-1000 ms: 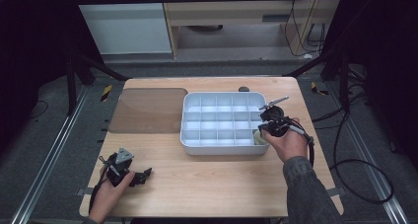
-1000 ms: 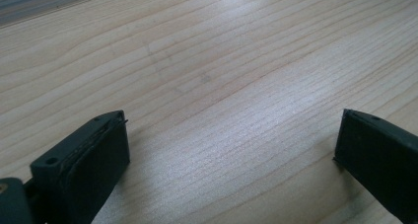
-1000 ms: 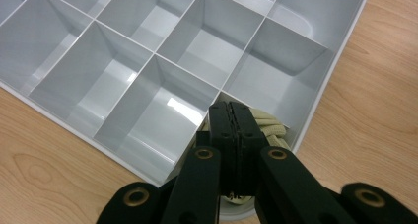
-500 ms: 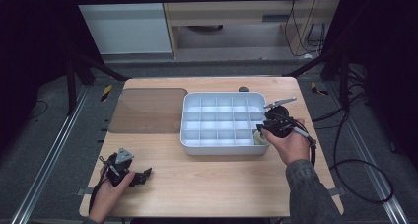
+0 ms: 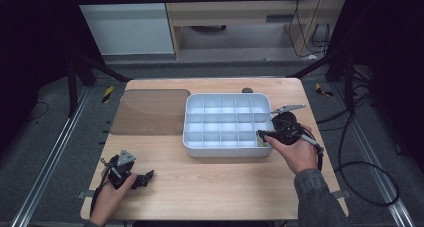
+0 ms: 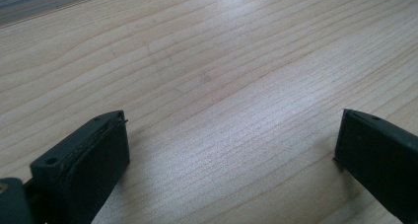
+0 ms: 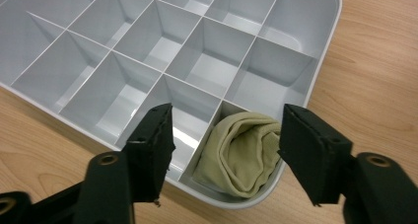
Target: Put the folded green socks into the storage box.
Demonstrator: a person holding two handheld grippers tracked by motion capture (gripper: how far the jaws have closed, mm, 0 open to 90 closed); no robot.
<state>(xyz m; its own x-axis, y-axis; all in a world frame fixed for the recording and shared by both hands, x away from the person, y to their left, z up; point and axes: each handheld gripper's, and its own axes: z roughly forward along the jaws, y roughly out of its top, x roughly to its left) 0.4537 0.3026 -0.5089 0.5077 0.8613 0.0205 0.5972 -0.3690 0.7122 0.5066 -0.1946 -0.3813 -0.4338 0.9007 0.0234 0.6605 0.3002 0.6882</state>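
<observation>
I have just been opening my right gripper (image 7: 224,150) over the near right corner cell of the tray (image 5: 192,137); the rolled sock (image 7: 241,152) sits there, released. My left gripper (image 5: 134,176) rests wide and empty on the table (image 6: 207,76), near left, kept clear.

high view: overhead, forward-down, far | left gripper view: close on table (image 6: 222,86) | right gripper view: close on tray (image 7: 325,51), shared with high view
</observation>
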